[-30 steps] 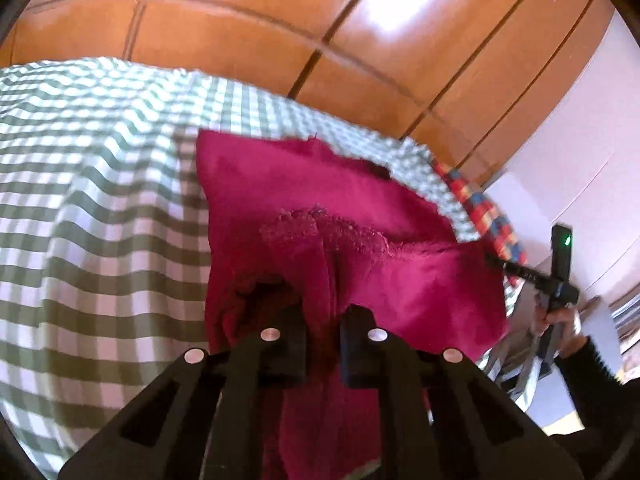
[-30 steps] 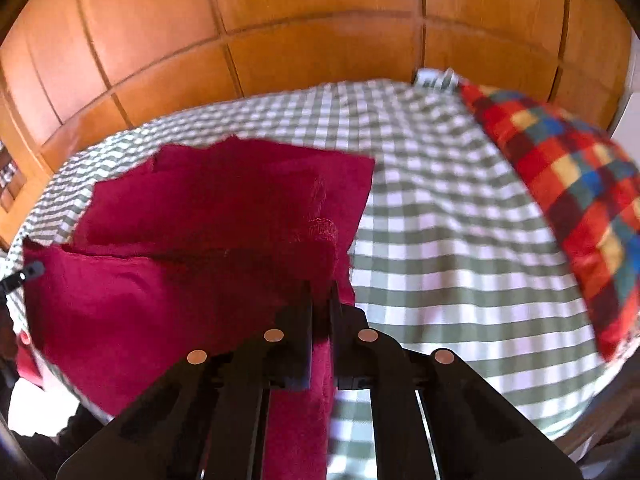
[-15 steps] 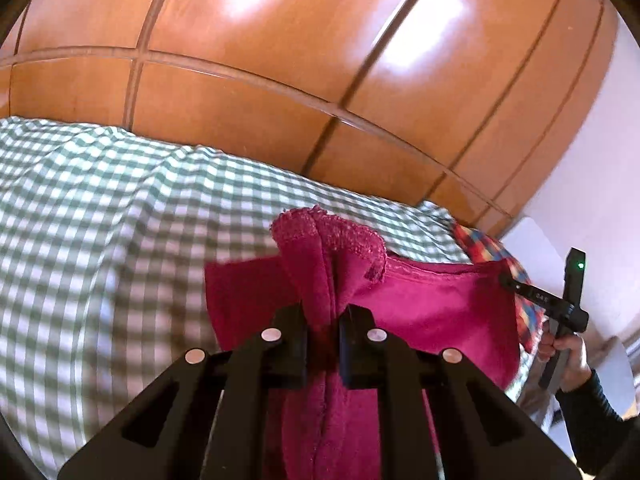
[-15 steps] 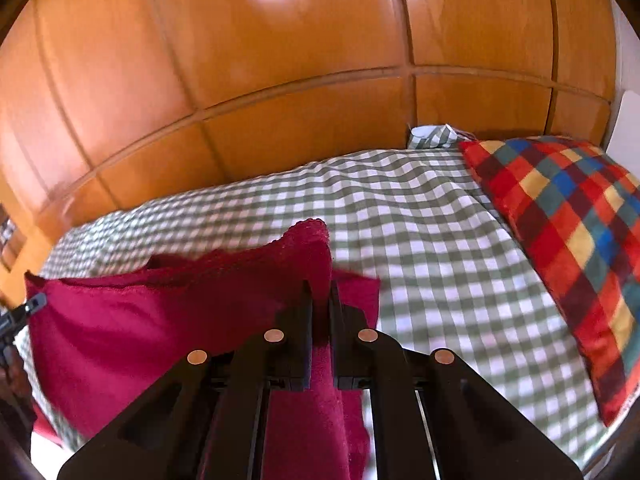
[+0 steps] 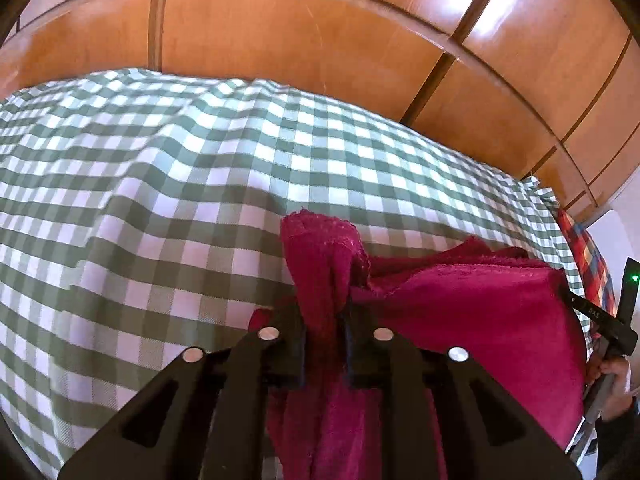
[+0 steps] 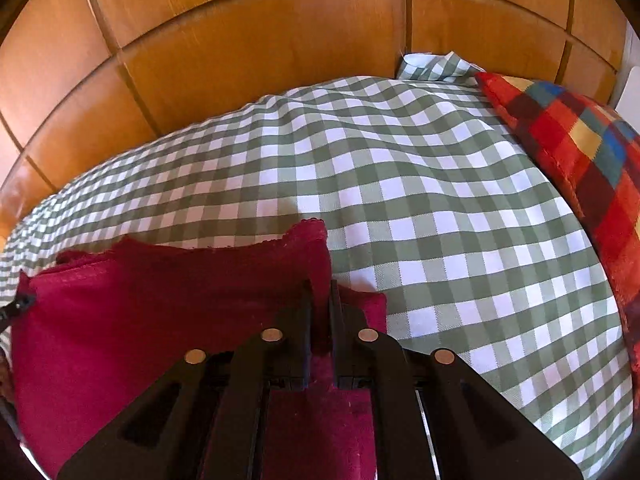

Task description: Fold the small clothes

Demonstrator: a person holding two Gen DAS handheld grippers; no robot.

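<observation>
A dark red cloth [image 5: 480, 312] hangs stretched between my two grippers, low over the green-and-white checked bedsheet [image 5: 160, 200]. My left gripper [image 5: 326, 308] has a bunched, lace-edged corner standing up between its pads; its jaws are opening and the cloth still fills the gap. My right gripper [image 6: 320, 292] pinches the opposite corner of the red cloth [image 6: 140, 312] in a narrow gap, its jaws easing open slightly. The lower part of the cloth droops under both grippers and is hidden there.
A red, blue and yellow checked pillow [image 6: 580, 152] lies at the right end of the bedsheet [image 6: 440, 220]. Wooden wall panels [image 5: 320, 32] rise right behind the bed. A hand [image 5: 616, 372] on the right gripper's handle shows at the left view's right edge.
Both grippers carried the cloth's top edge forward across the bed and down toward the sheet. The cloth that lay spread beyond them is now behind the held edge. The left jaws have widened a little.
</observation>
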